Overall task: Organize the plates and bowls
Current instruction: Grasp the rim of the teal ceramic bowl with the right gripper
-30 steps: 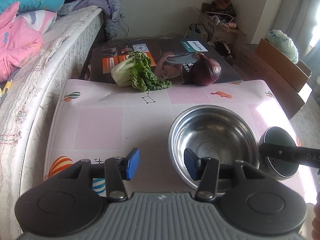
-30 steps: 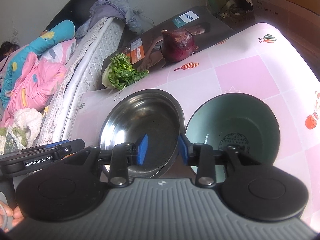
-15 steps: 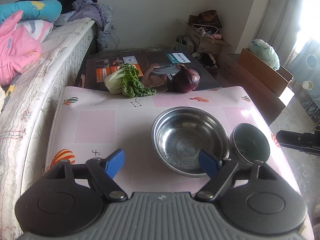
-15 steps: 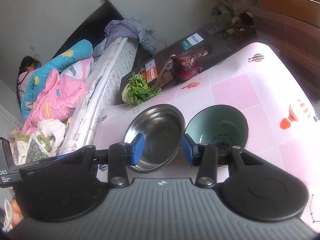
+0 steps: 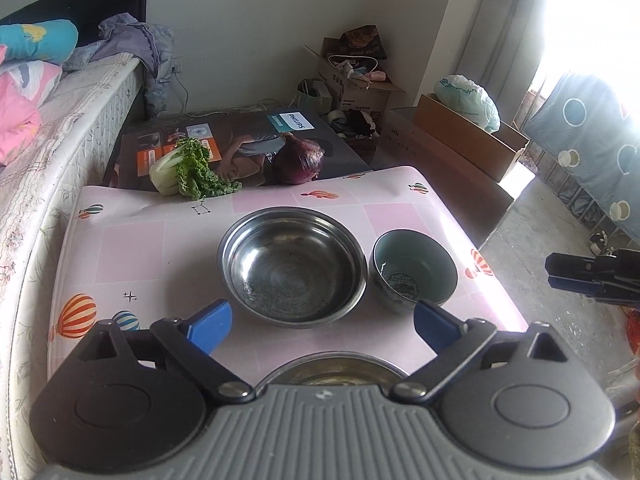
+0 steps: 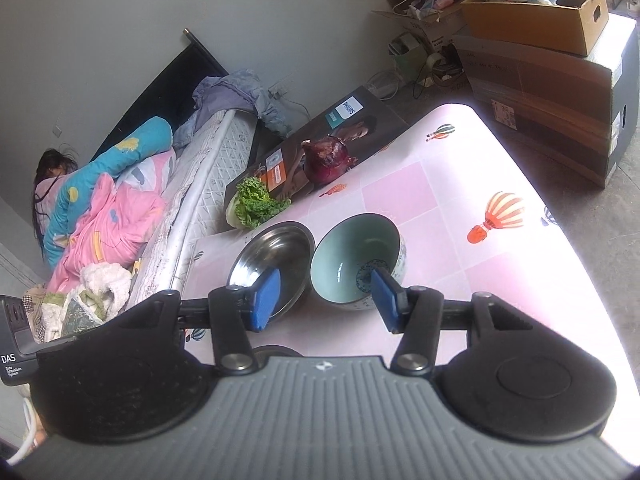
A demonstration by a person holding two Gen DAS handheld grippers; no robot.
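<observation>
A steel bowl [image 5: 292, 264] sits on the pink table [image 5: 160, 248], with a green ceramic bowl [image 5: 414, 270] touching its right side. Both show in the right wrist view, the steel bowl [image 6: 276, 256] left of the green bowl [image 6: 356, 256]. A second steel bowl's rim [image 5: 336, 368] shows just under my left gripper [image 5: 323, 324], which is open wide and empty, pulled back above the table's near edge. My right gripper [image 6: 326, 300] is open and empty, held high and back from the bowls. It appears off the table's right side in the left wrist view [image 5: 592, 276].
A leafy cabbage [image 5: 184, 172] and a red onion [image 5: 298, 162] lie at the table's far edge on a dark Philips box [image 5: 248, 136]. A bed [image 5: 48, 128] runs along the left. Cardboard boxes [image 6: 548, 60] stand to the right.
Both grippers have pulled back and up from the bowls and opened wider. The right gripper has moved off to the right of the table. The two bowls stay side by side.
</observation>
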